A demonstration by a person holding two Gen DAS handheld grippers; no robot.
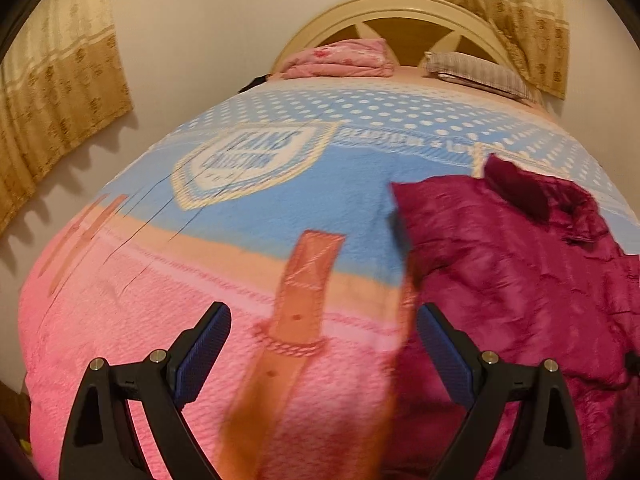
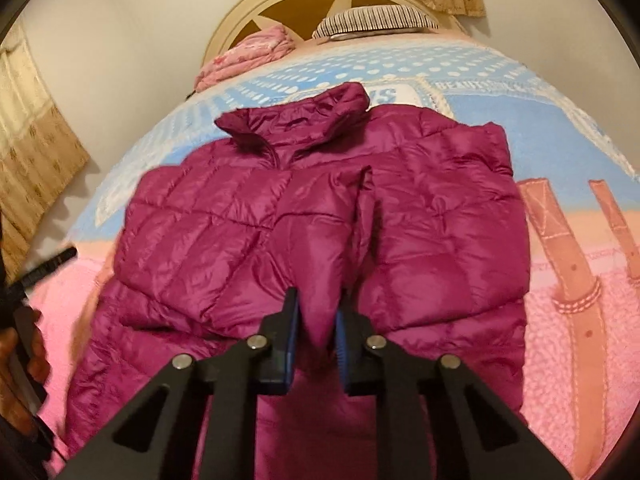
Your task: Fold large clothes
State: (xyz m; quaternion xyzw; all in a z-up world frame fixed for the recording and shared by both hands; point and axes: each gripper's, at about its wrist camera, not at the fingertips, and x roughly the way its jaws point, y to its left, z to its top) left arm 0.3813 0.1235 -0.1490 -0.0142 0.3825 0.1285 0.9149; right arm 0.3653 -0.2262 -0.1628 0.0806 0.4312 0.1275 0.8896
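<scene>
A magenta quilted puffer jacket (image 2: 320,200) lies spread on the bed, collar toward the headboard, with both sleeves folded in over its front. My right gripper (image 2: 318,320) is shut on a fold of the jacket near its lower middle. In the left wrist view the jacket (image 1: 500,260) lies to the right. My left gripper (image 1: 322,320) is open and empty above the pink part of the bedspread, left of the jacket. It also shows at the left edge of the right wrist view (image 2: 48,266).
The bed is covered by a pink and blue bedspread (image 1: 240,208). A folded pink blanket (image 1: 340,60) and a striped pillow (image 1: 476,70) lie by the cream headboard (image 1: 400,8). Curtains (image 1: 52,80) hang on the wall at the left.
</scene>
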